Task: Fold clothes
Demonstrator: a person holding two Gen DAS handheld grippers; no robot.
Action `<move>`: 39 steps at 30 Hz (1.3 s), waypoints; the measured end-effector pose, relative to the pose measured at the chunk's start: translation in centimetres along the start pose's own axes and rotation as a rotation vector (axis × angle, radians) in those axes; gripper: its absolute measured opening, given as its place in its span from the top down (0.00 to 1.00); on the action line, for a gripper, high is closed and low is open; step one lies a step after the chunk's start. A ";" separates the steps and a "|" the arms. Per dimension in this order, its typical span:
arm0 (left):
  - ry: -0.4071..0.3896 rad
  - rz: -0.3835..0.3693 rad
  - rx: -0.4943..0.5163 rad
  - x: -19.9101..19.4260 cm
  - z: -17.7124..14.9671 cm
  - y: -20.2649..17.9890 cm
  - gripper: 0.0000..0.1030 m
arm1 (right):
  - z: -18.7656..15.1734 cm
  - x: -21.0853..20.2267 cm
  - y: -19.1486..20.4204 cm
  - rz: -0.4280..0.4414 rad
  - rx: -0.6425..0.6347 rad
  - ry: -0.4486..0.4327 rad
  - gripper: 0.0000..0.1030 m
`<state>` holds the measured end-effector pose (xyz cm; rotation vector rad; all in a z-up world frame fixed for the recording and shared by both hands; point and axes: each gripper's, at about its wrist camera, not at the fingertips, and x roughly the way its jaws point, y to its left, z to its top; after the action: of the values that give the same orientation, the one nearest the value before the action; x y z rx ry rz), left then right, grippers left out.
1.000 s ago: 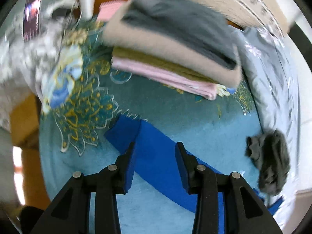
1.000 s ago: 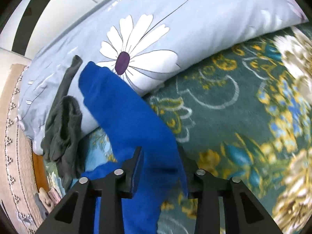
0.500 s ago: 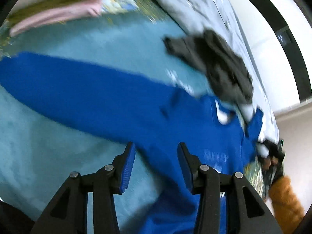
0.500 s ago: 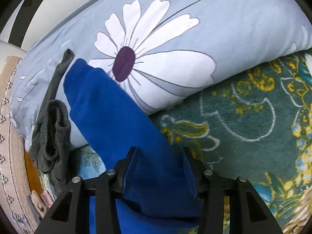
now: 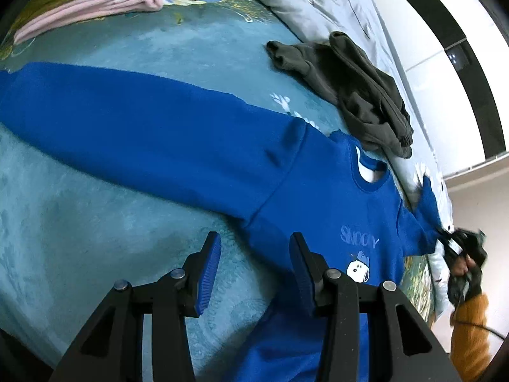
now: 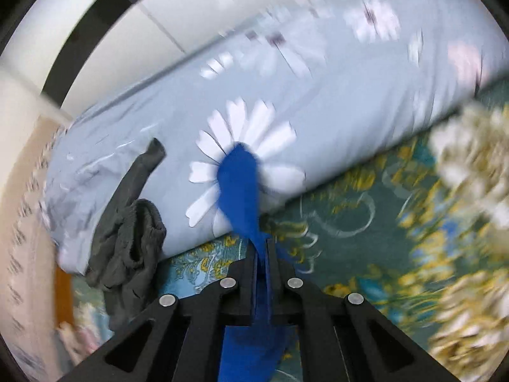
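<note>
A blue Snoopy sweatshirt point(image 5: 222, 146) lies face up on the teal bedspread point(image 5: 95, 222), one sleeve stretched out to the left. My left gripper point(image 5: 254, 254) hovers open just above the sweatshirt's armpit seam, with nothing between its pads. In the right wrist view my right gripper point(image 6: 261, 248) is shut on the other blue sleeve point(image 6: 240, 187), whose cuff end drapes up against the floral pillow point(image 6: 286, 111). In the left wrist view that right gripper point(image 5: 451, 238) shows at the far right, held by a hand in an orange sleeve point(image 5: 467, 328).
A crumpled dark grey garment point(image 5: 356, 95) lies against the pillow beside the sweatshirt's collar, also seen as grey garment point(image 6: 130, 219). A stack of folded clothes point(image 5: 89, 3), pink and olive, sits at the bed's far left. A wall runs behind the pillow.
My right gripper has shut on the blue sleeve and lifted it toward the pillow. My left gripper swung from the sleeve end over to the sweatshirt's body, still open.
</note>
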<state>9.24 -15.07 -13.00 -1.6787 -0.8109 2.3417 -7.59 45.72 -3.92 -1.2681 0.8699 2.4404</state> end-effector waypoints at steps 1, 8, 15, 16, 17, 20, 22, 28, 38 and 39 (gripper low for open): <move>0.000 -0.006 -0.003 0.0 0.0 0.0 0.56 | -0.4 -0.8 1.1 -0.018 -0.039 -0.023 0.96; -0.012 -0.009 -0.012 -0.3 0.0 0.1 0.56 | -5.6 3.1 9.1 -0.033 -0.266 0.127 0.96; -0.028 -0.006 -0.025 -0.7 0.0 0.5 0.56 | -12.7 11.8 13.1 -0.041 -0.264 0.371 0.92; -0.030 -0.009 -0.029 -0.8 0.0 0.6 0.56 | -13.3 12.4 13.4 -0.051 -0.271 0.385 0.92; -0.031 -0.013 -0.032 -0.9 -0.1 0.7 0.56 | -13.2 12.1 13.4 -0.009 -0.282 0.397 0.91; -0.022 -0.013 -0.033 -0.7 -0.1 0.8 0.56 | -12.5 11.0 13.3 0.128 -0.316 0.430 0.54; -0.013 -0.009 -0.031 -0.5 -0.2 0.8 0.56 | -12.0 10.2 13.3 0.219 -0.338 0.452 0.48; 0.007 0.000 -0.026 0.1 -0.4 0.7 0.56 | -3.3 4.8 8.0 0.345 -0.212 0.220 0.48; 0.008 0.011 -0.032 0.0 -0.4 0.4 0.56 | -2.4 12.2 1.8 0.269 0.048 0.384 0.48; 0.008 0.013 -0.034 0.0 -0.4 0.5 0.56 | -2.8 12.5 2.6 0.263 0.028 0.399 0.48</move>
<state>9.69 -15.32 -13.35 -1.7112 -0.8455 2.3406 -14.31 41.40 -14.30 -1.7668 1.2367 2.3875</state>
